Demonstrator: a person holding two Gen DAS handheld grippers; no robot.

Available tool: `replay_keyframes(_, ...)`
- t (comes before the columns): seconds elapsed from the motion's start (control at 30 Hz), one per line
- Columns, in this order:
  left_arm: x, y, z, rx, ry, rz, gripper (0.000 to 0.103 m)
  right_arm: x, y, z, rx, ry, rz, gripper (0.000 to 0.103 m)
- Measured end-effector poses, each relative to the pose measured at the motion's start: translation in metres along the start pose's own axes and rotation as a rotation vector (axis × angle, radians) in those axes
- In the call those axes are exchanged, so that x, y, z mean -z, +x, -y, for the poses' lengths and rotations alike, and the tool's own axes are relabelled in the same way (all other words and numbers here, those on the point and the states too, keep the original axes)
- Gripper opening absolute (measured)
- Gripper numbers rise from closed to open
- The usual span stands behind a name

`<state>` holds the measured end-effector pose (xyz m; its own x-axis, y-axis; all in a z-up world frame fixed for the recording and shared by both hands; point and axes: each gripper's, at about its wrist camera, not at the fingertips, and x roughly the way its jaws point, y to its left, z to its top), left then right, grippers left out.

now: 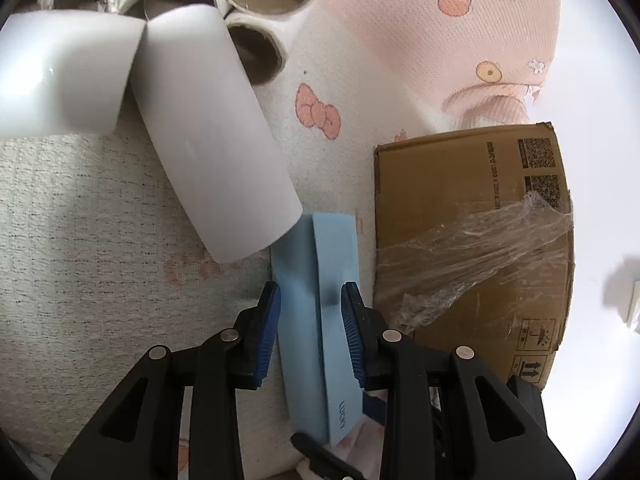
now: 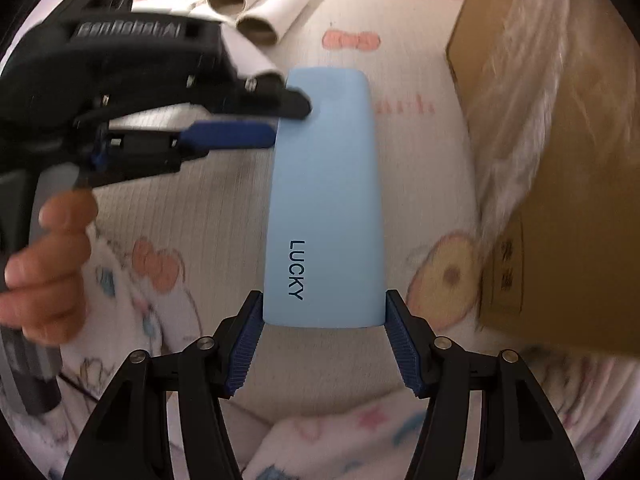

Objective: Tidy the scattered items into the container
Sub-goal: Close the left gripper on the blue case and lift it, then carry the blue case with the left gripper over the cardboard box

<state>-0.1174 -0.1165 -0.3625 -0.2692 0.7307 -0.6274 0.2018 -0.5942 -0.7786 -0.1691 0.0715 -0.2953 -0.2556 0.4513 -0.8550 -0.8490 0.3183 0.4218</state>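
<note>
While both grippers clasp the blue case point(image 2: 324, 200), the cardboard box point(image 1: 460, 216) stands beside.

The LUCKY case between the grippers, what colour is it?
Light blue case with dark lettering; the right wrist view shows it best.

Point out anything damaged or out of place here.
The cardboard box has crumpled clear plastic tape peeling loose across its side. Paper tubes lie scattered on the blanket. Nothing else stands out.

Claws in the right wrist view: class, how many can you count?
2. The right claw at bottom centre grips the near end of the blue case; the left claw reaches in from the upper left at its far end.
</note>
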Motion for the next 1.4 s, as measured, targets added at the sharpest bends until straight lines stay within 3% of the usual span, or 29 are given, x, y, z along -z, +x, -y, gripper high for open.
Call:
replay_keyframes(0.17, -0.002, 0.005, 0.001, -0.016, -0.007, -0.014, 0.044, -0.002, 0.002, -0.006, 0.013, -0.024, 0.028, 0.059)
replay_keyframes(0.43, -0.006, 0.01, 0.002, -0.005, 0.02, -0.021, 0.043, -0.015, 0.023, -0.005, -0.01, 0.008, 0.007, 0.06)
replay_keyframes(0.73, -0.001, 0.007, 0.0, -0.023, 0.049, -0.022, 0.041, 0.0, 0.023, -0.014, -0.012, 0.005, 0.049, 0.059)
replay_keyframes(0.9, 0.014, -0.014, 0.008, -0.065, 0.114, 0.019, 0.041, 0.017, 0.014, -0.022, -0.066, 0.022, 0.068, 0.059)
replay_keyframes(1.17, 0.051, -0.063, 0.034, -0.088, 0.23, 0.152, 0.04, 0.056, -0.022, -0.049, -0.048, -0.033, 0.176, 0.058)
replay_keyframes(1.4, 0.066, -0.096, 0.051, -0.078, 0.236, 0.221, 0.04, 0.082, -0.054, -0.064, -0.04, -0.09, 0.277, 0.058)
